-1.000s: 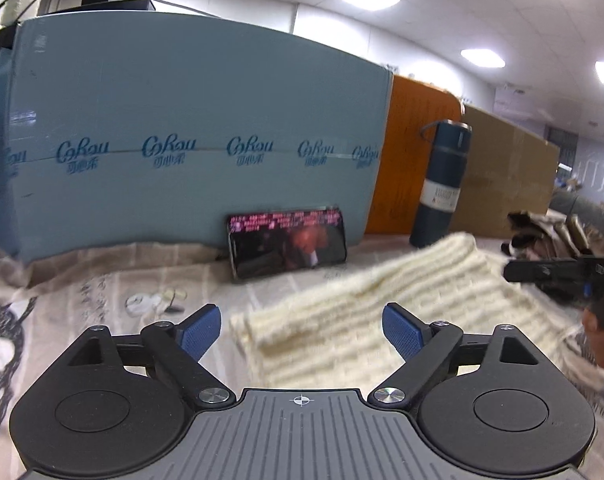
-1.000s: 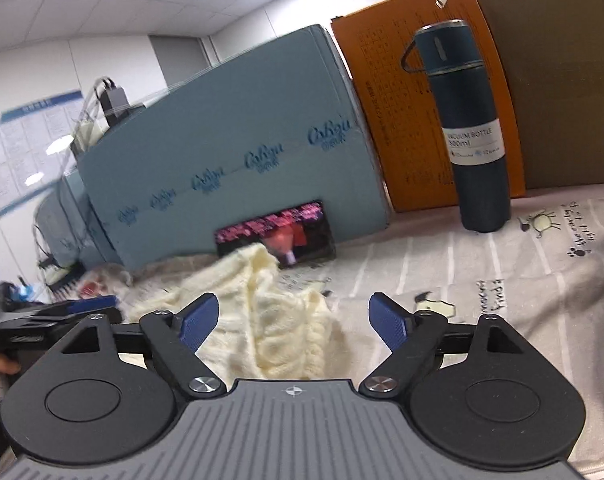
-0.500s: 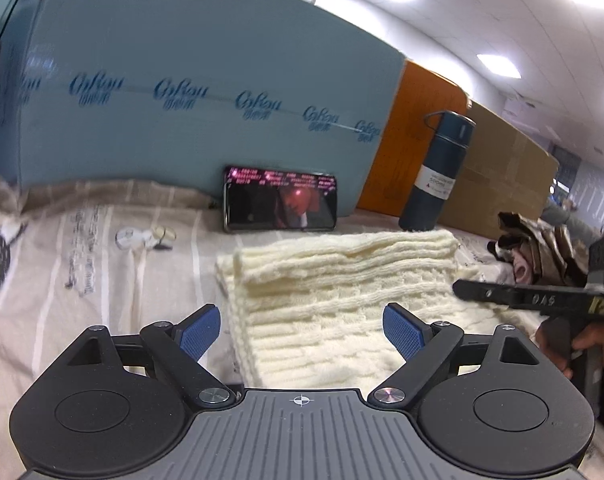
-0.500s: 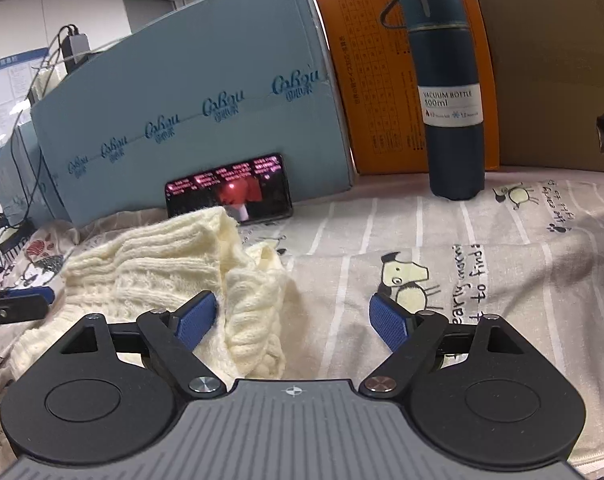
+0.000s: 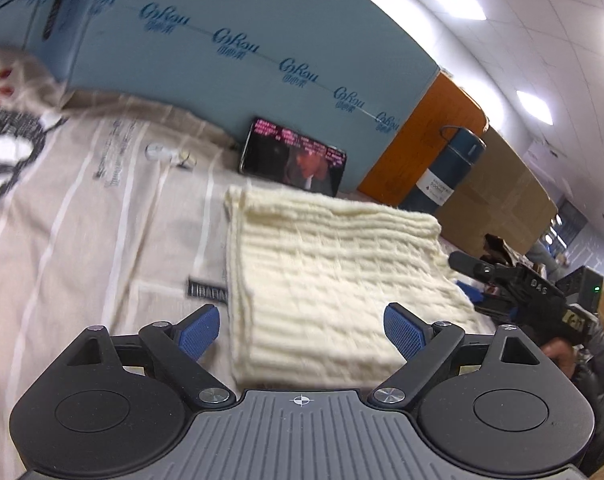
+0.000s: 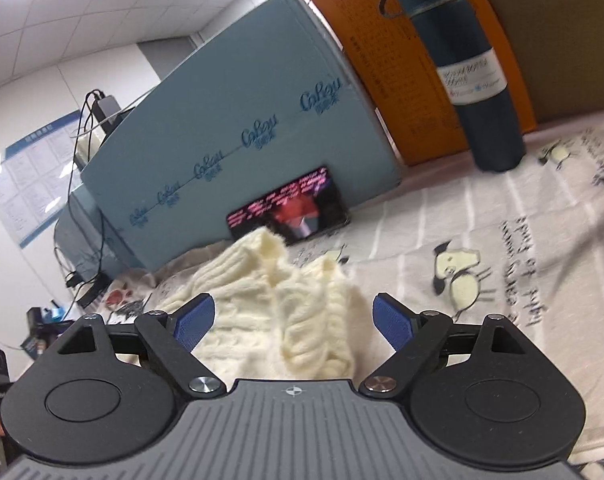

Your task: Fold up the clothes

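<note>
Right ahead of both spread-open grippers, left gripper [image 5: 302, 326] and right gripper [image 6: 293, 320]: cream knit sweater [image 5: 334, 276], long side running away, loose end nearer the right.

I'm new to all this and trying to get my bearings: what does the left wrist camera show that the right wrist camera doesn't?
Only the left wrist view shows the other gripper at the right edge, and a small white item on the cloth. Only the right wrist view shows the wall poster, the cables, and the sweater's bunched, ribbed end. Both show the cream sweater, phone, blue board, dark bottle, and open grippers.
</note>
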A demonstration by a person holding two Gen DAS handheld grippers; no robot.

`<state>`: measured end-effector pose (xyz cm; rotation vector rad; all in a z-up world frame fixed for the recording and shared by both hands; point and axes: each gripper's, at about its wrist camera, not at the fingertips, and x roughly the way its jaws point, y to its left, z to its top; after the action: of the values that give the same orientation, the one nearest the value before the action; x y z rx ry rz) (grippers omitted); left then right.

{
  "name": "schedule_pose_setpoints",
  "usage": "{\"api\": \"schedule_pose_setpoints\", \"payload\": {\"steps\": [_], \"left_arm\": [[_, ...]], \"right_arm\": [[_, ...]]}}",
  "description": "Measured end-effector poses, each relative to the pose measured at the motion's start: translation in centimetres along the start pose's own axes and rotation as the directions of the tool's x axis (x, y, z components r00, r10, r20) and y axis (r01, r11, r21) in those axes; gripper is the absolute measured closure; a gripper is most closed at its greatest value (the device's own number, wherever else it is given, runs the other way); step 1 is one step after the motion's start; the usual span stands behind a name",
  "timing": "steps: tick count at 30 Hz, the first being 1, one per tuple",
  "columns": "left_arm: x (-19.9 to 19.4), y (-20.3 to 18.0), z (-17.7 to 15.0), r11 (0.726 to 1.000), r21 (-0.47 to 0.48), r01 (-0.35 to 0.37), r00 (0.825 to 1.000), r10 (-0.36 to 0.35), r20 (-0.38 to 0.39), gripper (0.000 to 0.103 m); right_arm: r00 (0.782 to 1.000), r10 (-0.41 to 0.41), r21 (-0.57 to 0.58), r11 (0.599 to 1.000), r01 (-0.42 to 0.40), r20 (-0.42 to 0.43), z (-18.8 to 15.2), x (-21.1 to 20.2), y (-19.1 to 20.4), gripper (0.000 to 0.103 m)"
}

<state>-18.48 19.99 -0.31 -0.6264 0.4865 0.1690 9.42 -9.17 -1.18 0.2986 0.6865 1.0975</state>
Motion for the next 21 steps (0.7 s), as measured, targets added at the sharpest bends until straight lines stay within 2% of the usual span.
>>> {"api": "schedule_pose_setpoints", "payload": {"steps": [2,5,7,10,16,19,21], "left_arm": [[-0.5,0.0,-0.5,0.999,-0.037,0.019,1.000,-0.020,-0.006,0.011],[-0.6,0.2,-1.2,0.992,-0.107,0.072,0.996,-0.077,-0.045,0.004],[0.2,0.4,-1.7,0.979,-0.171,0.110,0.985,-0.130,-0.114,0.003],[1.3,-0.2,-2.0,0.970,-0.188,0.154,0.971,-0.184,-0.152,0.002],[4.0,-1.2,-0.8,0.969,-0.204,0.138,0.967,-0.176,-0.183,0.000],[5.7,-2.1,0.0,0.981,-0.148,0.123,0.968,-0.152,-0.202,0.000],[6.4,-2.2,0.1,0.982,-0.141,0.129,0.973,-0.153,-0.175,0.000]], "right_arm": [[0.999,0.015,0.020,1.000,-0.015,-0.031,-0.1,0.3,0.0,0.016],[0.997,0.037,0.056,0.998,-0.033,-0.067,-0.2,0.7,-0.2,0.016],[0.996,0.046,0.073,0.997,-0.040,-0.081,-0.3,0.8,-0.3,0.015],[0.994,0.045,0.084,0.996,-0.037,-0.096,-0.4,1.0,-0.5,0.014],[0.987,0.030,0.059,0.998,-0.021,-0.157,-0.9,2.0,-0.3,0.010],[0.984,0.067,0.092,0.994,-0.052,-0.167,-0.9,2.3,-0.5,0.008],[0.983,0.081,0.108,0.992,-0.063,-0.167,-0.9,2.3,-0.7,0.008]]}}
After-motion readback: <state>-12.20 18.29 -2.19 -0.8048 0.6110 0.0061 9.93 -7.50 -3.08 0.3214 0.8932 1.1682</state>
